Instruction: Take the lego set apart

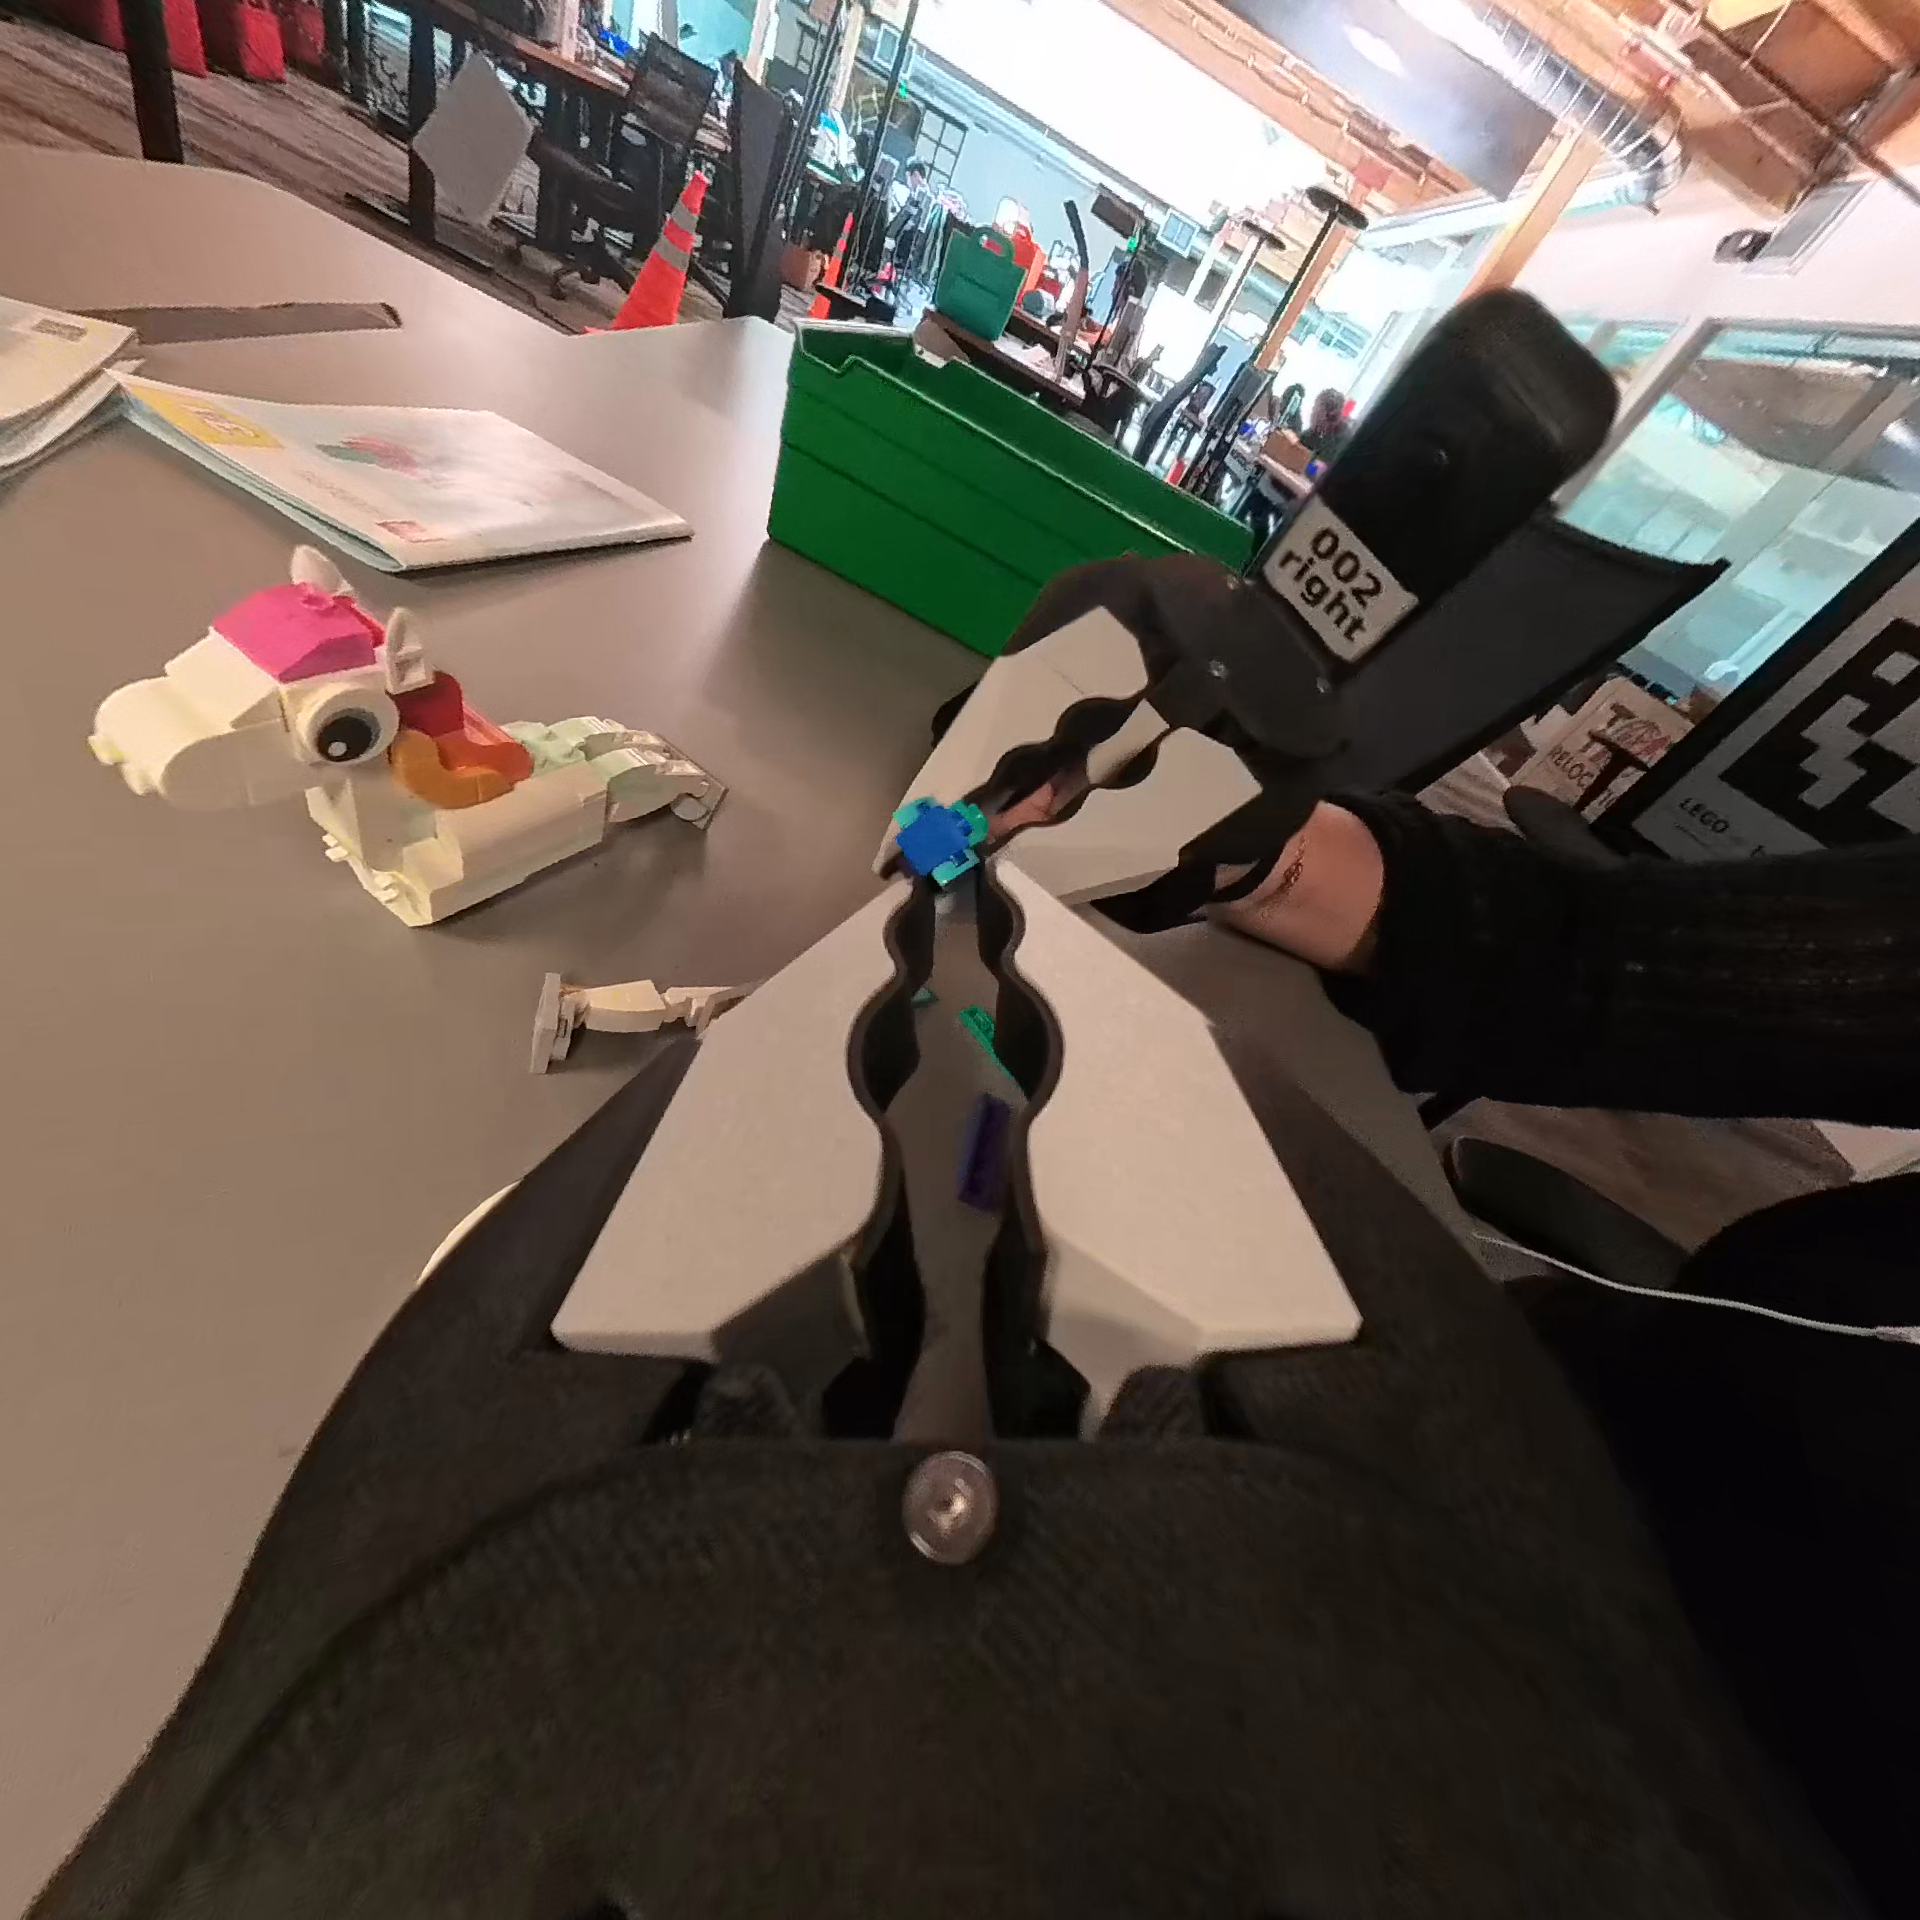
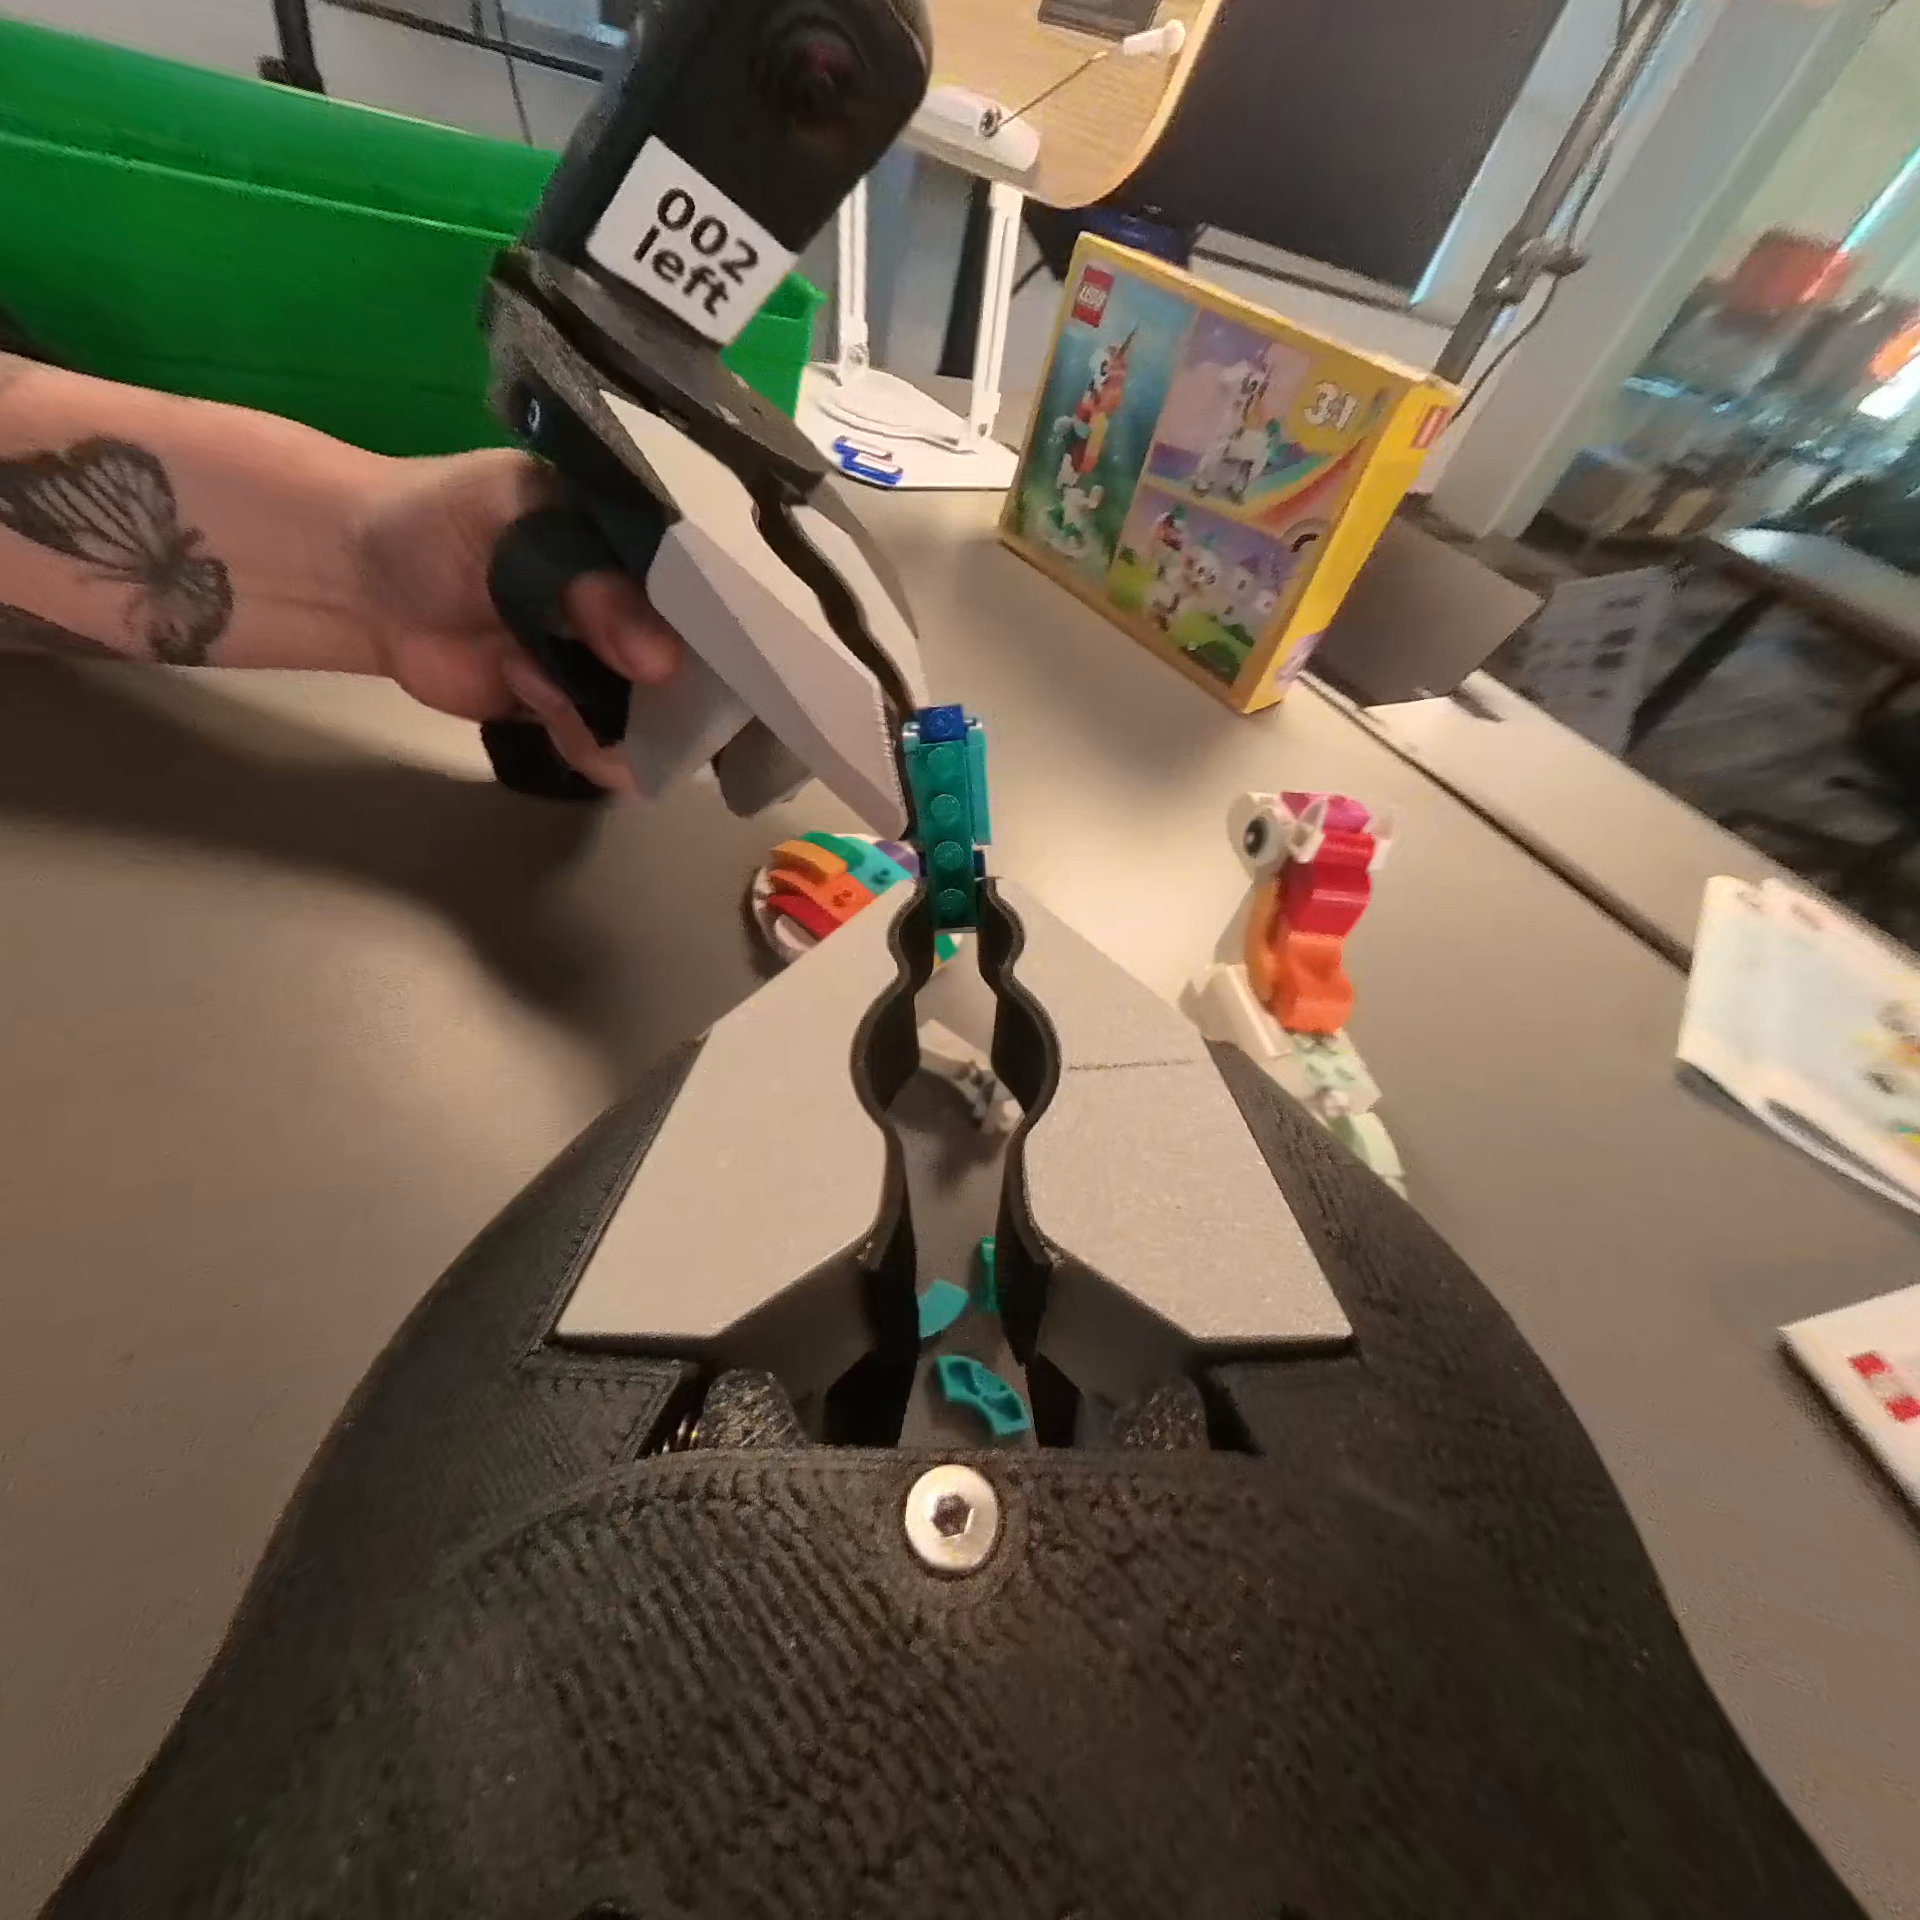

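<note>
Unicorn model [image 1: 343, 738] sits mid-table, already missing pieces — the teal-and-blue brick strip [image 2: 943, 821] is held above it, right gripper [image 2: 951, 902] clenched on one end, left gripper [image 1: 940, 883] pinching the other, likely to pry it apart.

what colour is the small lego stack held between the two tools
Mostly teal with blue parts; the small lego stack shows best in the right wrist view.

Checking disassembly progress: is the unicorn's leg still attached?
One is off: a white leg lies on the table, apart from the unicorn.
</note>
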